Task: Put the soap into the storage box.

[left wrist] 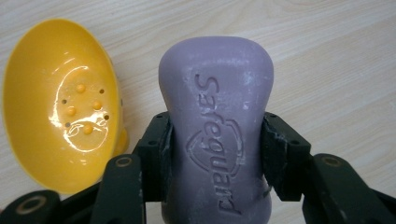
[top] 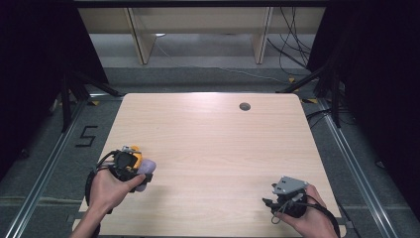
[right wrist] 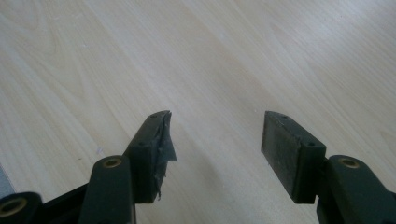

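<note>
A purple bar of soap [left wrist: 217,126] with a stamped brand mark sits between the pads of my left gripper [left wrist: 215,154], which is shut on its lower half. Beside it at the left lies a yellow soap dish [left wrist: 60,112] with small bumps and drain holes inside, tipped on its side. From above, the soap [top: 146,168] and the yellow dish [top: 134,157] are at the table's left front, under my left gripper [top: 130,166]. My right gripper [right wrist: 215,140] stands open over bare wood, nothing between its jaws. It is at the right front [top: 270,201].
The light wooden table [top: 208,144] has a round cable hole [top: 244,106] near its far edge. Grey floor, metal rails and dark stands surround it, with a wooden shelf frame and cables behind.
</note>
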